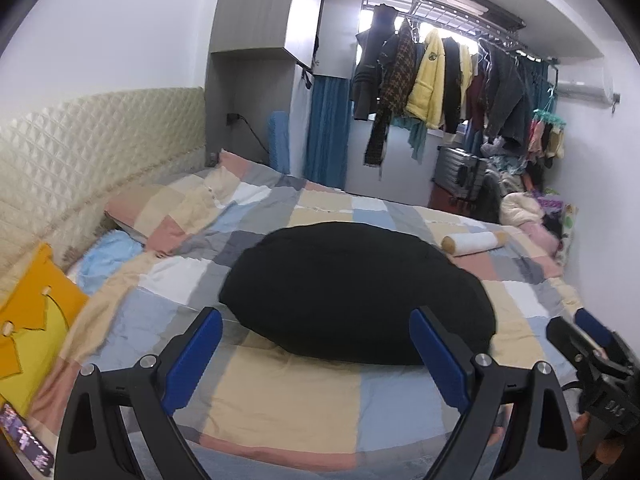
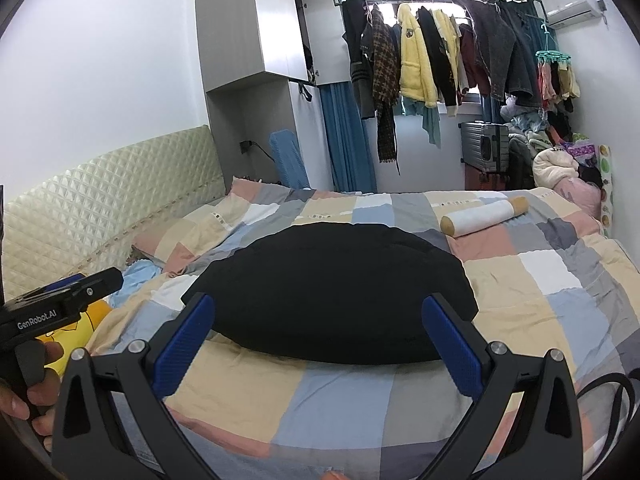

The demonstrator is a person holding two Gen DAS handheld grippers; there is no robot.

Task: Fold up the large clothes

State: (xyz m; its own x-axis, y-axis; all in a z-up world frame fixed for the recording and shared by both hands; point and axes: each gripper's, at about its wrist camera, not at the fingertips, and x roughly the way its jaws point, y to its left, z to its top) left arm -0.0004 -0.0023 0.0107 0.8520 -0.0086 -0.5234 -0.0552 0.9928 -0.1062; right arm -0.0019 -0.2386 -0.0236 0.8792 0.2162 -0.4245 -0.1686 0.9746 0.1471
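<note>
A black garment (image 1: 352, 292) lies folded into a compact flat shape on the checked bedspread (image 1: 280, 400); it also fills the middle of the right wrist view, black garment (image 2: 332, 300). My left gripper (image 1: 316, 344) hangs open just short of its near edge, nothing between the blue pads. My right gripper (image 2: 320, 340) is open too, held back from the same edge and holding nothing. The right gripper's body (image 1: 592, 356) shows at the right of the left wrist view. The left gripper's body (image 2: 60, 304) shows at the left of the right wrist view, held by a hand (image 2: 36, 392).
A white roll pillow (image 2: 484, 216) lies on the bed beyond the garment to the right. Yellow cushion (image 1: 32, 320) and light blue cloth (image 1: 108, 256) sit by the quilted headboard (image 1: 80, 148). Hanging clothes (image 2: 440, 64), a suitcase (image 2: 484, 148) and a laundry pile (image 2: 560, 160) stand past the bed.
</note>
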